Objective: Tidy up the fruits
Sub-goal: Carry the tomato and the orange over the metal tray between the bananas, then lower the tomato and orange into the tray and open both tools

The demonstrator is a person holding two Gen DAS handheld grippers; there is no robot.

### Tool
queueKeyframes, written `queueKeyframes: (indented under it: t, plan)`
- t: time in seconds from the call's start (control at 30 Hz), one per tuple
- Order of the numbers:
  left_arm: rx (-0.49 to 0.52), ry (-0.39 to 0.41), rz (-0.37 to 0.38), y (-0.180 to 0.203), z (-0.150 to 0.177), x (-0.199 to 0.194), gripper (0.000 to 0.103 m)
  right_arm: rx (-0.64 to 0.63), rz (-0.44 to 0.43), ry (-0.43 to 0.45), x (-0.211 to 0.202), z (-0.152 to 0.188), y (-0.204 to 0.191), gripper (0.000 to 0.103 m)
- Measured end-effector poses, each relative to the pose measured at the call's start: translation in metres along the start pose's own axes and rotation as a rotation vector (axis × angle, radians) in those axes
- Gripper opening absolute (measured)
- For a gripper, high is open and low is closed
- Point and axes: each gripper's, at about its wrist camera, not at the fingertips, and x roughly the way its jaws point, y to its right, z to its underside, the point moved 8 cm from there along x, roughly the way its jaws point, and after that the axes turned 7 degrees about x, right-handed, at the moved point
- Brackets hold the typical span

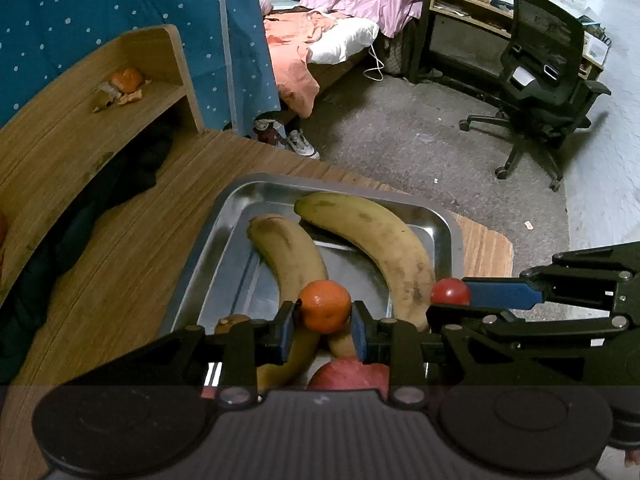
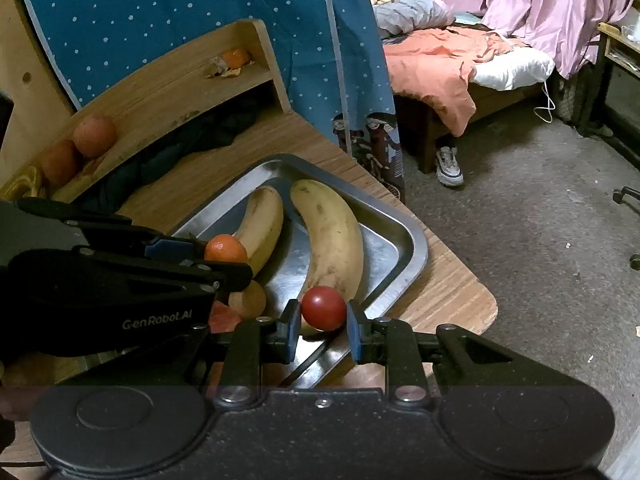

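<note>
Pinching an orange [image 1: 325, 306] in left fingers [image 1: 287, 330], right fingers [image 2: 355, 332] clamping a tomato [image 2: 323, 307]

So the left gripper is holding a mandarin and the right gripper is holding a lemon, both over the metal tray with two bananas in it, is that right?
Not quite. The right gripper holds a small red tomato, not a lemon, as the right wrist view shows. The rest stands: the left gripper holds the mandarin, over the metal tray with two bananas.
</note>
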Motion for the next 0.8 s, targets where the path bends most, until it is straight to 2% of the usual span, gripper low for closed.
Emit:
queueKeyframes:
  t: [0.6,0.8]
  plan:
    - [-0.012,-0.008,-0.005,-0.0009,-0.002,0.0023,0.034,-0.014,-0.019,-0.021,0.0072,-0.0019,0.0007,0.028]
    - [-0.035,-0.013,-0.007,-0.0029,-0.0034,0.0028,0.038,-0.011,-0.026,-0.022,0.0064,-0.0032,0.0007,0.031]
